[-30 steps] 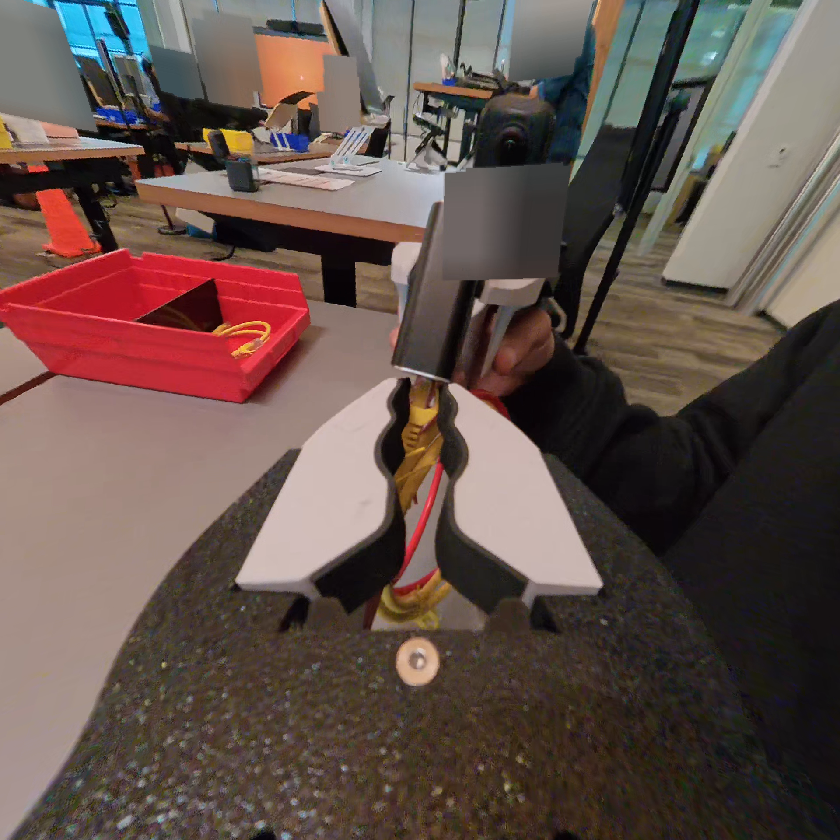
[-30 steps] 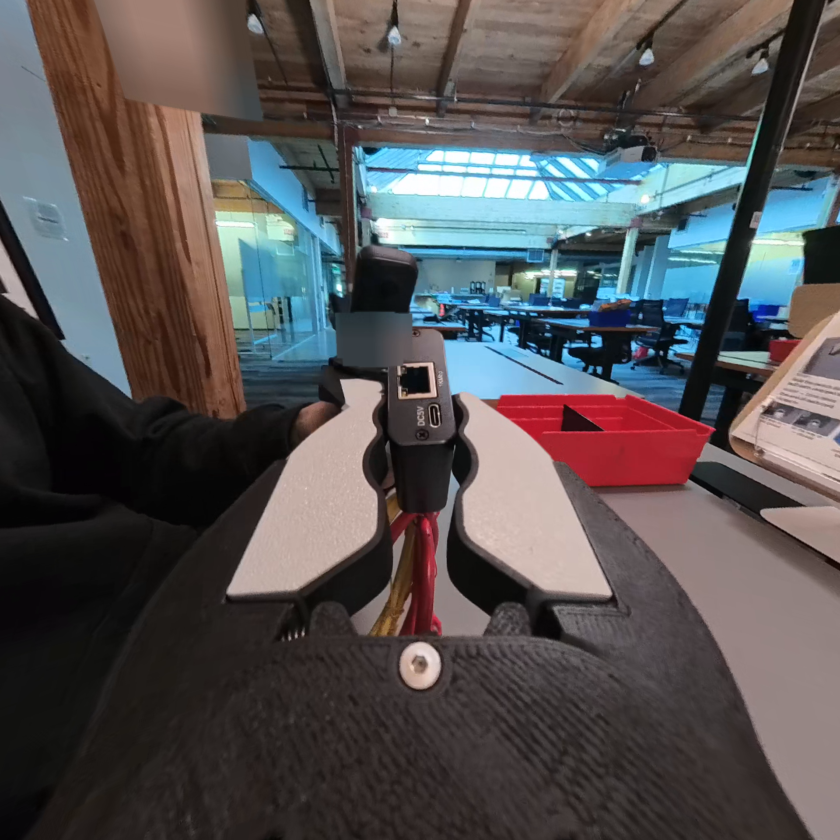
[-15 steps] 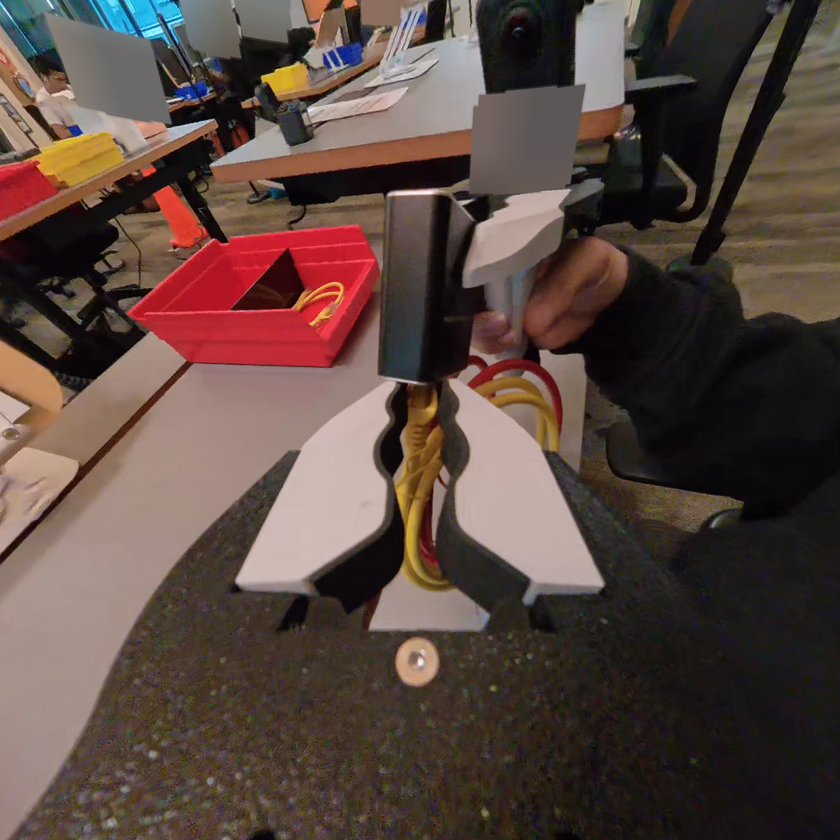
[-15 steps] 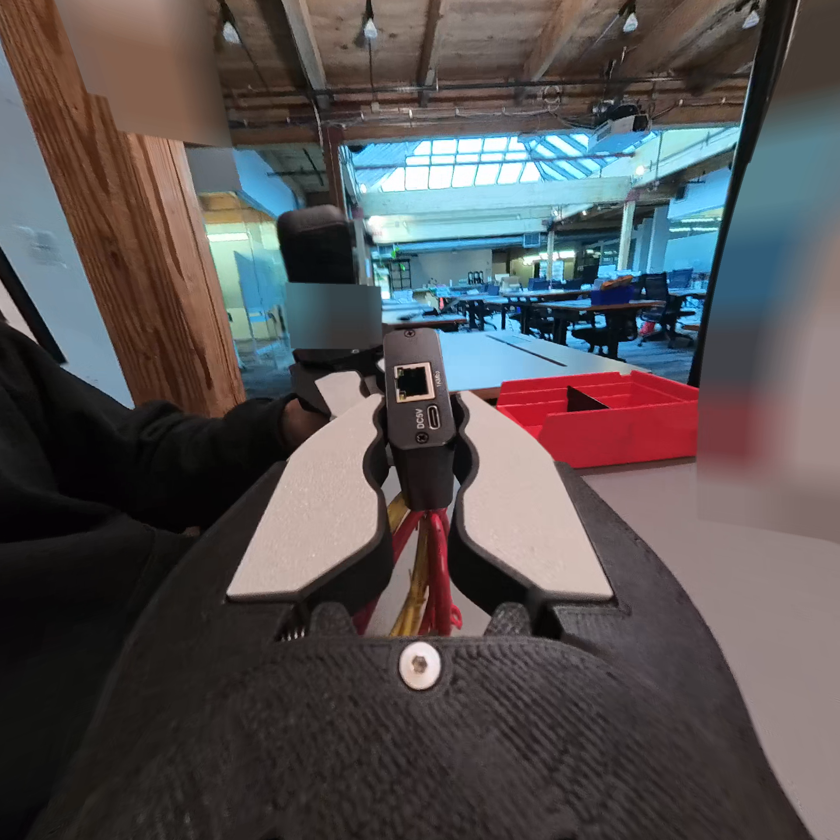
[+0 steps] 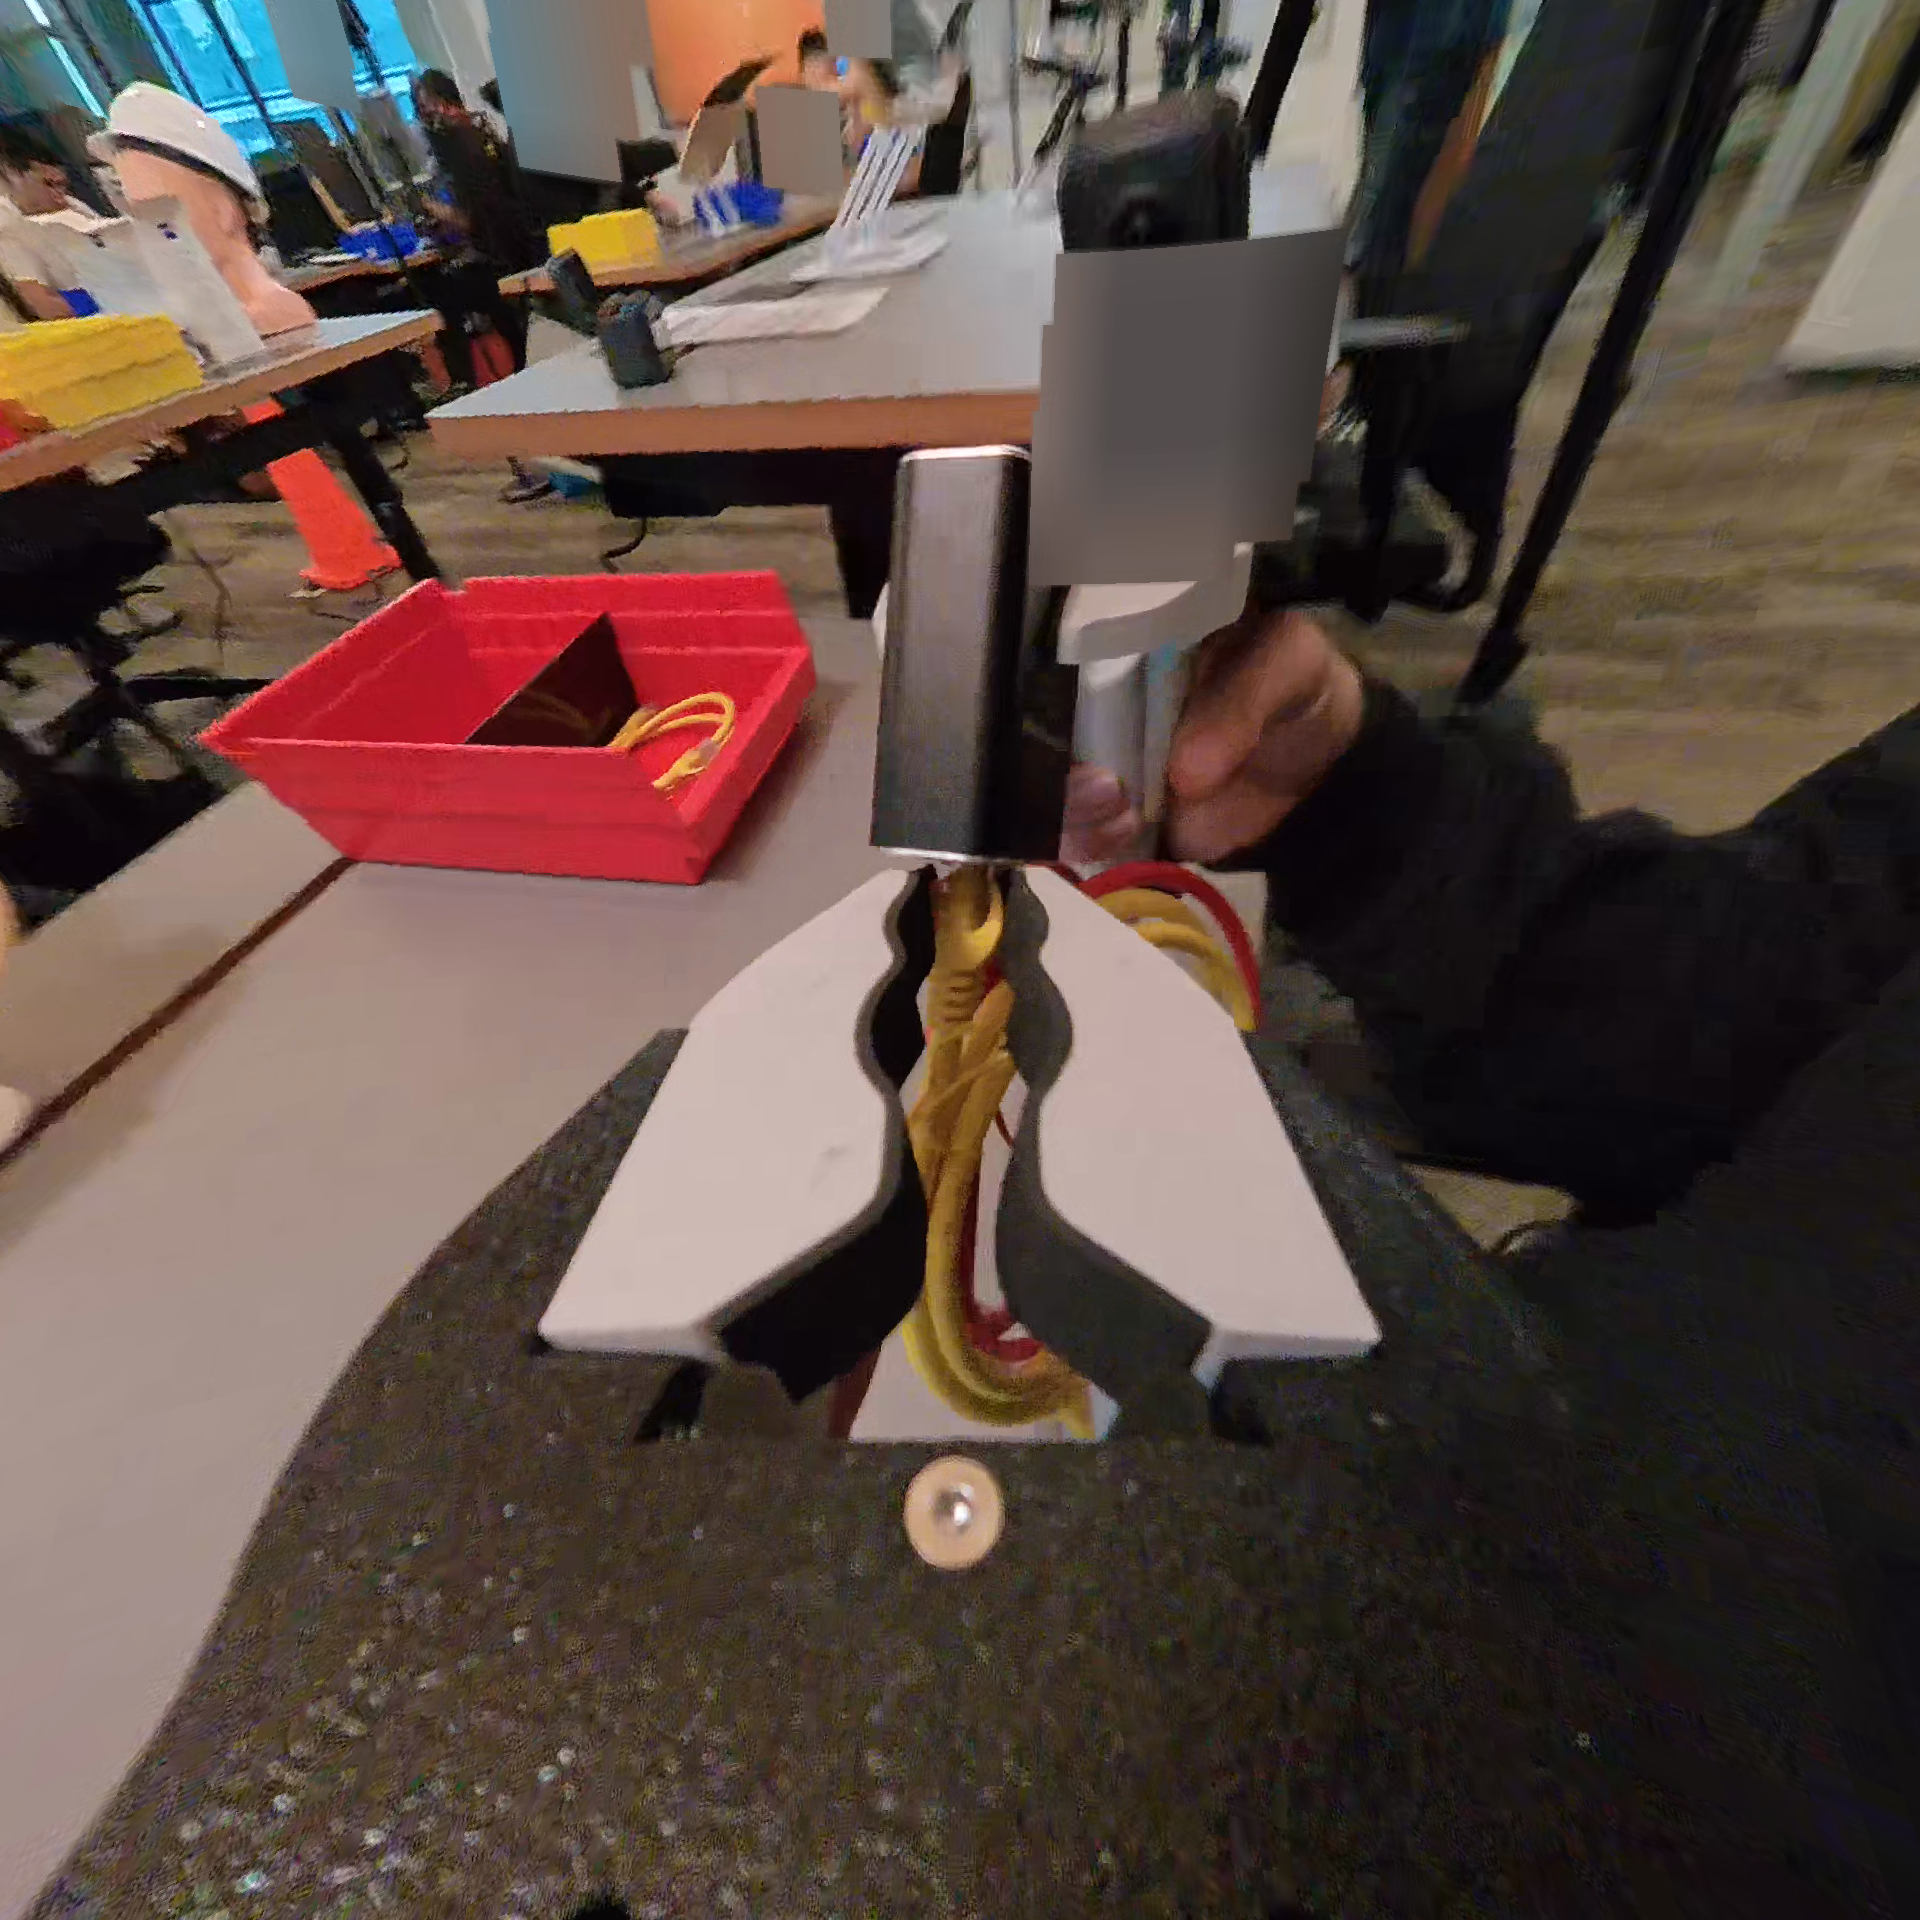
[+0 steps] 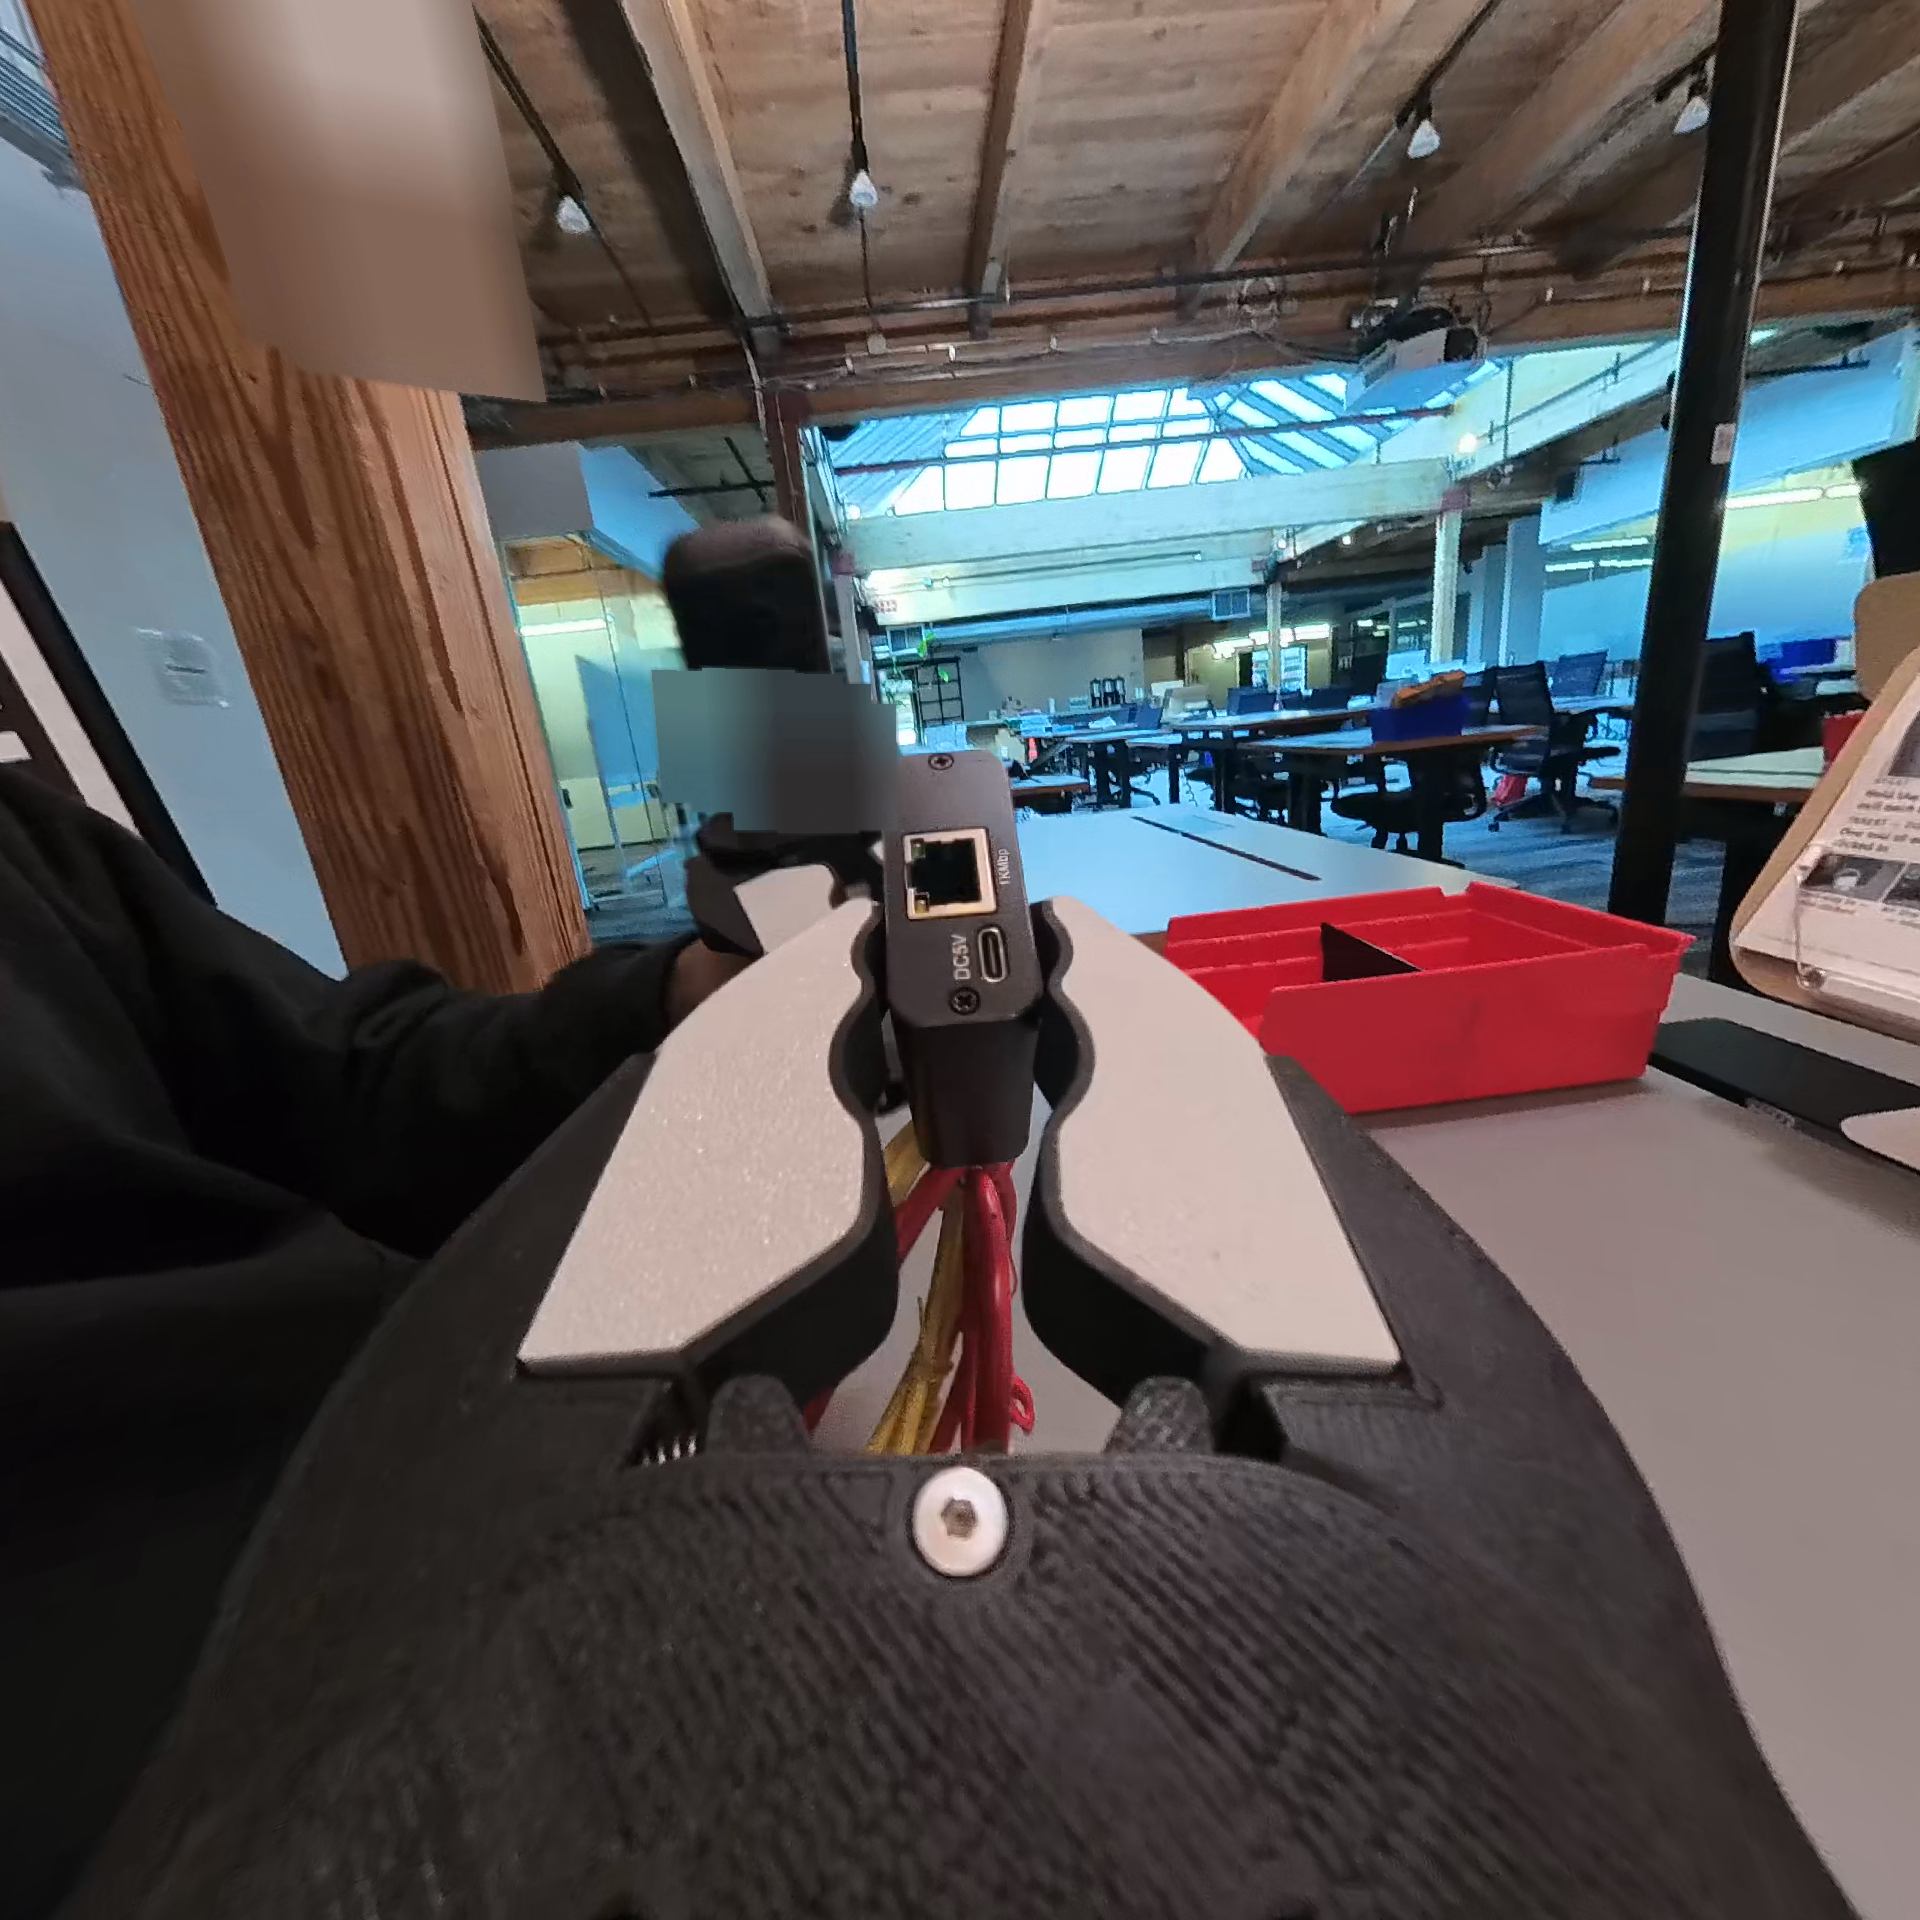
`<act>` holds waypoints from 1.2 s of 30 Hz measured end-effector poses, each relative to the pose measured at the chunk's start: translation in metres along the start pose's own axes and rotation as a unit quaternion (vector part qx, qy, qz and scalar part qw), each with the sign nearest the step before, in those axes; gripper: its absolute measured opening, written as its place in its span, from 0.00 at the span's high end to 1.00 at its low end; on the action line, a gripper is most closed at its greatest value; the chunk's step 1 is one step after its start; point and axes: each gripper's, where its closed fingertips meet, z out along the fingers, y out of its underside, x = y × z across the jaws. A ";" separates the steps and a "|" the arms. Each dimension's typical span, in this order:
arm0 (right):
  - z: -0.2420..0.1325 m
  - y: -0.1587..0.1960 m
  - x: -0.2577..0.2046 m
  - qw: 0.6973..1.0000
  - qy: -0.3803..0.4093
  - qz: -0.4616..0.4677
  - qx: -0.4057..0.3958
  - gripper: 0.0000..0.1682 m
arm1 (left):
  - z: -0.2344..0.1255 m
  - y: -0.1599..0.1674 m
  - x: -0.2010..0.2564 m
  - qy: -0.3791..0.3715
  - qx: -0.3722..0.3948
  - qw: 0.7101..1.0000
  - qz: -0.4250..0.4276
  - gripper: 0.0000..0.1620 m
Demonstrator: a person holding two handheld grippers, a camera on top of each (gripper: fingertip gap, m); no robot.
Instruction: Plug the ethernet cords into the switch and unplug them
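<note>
1. Right gripper (image 6: 961, 997) is clamped on the black switch (image 6: 961, 935), held upright in the air above the near edge of the grey table (image 6: 1662, 1299).
2. Left gripper (image 5: 961, 914) is closed on a yellow ethernet cord (image 5: 961, 1049) at the plug, right under the switch.
3. Red cords (image 6: 982, 1278) hang from the switch's underside, apparently plugged.
4. One end port faces open.
5. Another yellow cord (image 5: 681, 732) lies in the red bin (image 5: 468, 800).
6. Judgement: task midway; whether this plug is seated cannot be told.

red bin (image 5: 436, 790) — grey table (image 5: 312, 1091), orange cone (image 5: 327, 520)
</note>
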 end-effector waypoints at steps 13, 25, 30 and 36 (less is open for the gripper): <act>0.000 0.003 -0.001 0.999 0.012 -0.023 -0.026 0.85 | 0.002 0.004 0.001 0.016 0.004 1.000 -0.013 0.91; 0.000 0.006 0.004 0.999 0.020 -0.016 -0.029 0.85 | 0.004 0.009 0.000 0.008 0.014 1.000 -0.019 0.91; -0.001 0.002 0.004 0.999 0.022 -0.017 -0.020 0.85 | 0.005 0.005 0.002 0.040 0.057 0.995 -0.072 0.91; -0.001 0.007 0.008 0.999 0.025 -0.008 -0.029 0.85 | 0.008 0.011 0.000 0.028 0.055 0.996 -0.070 0.91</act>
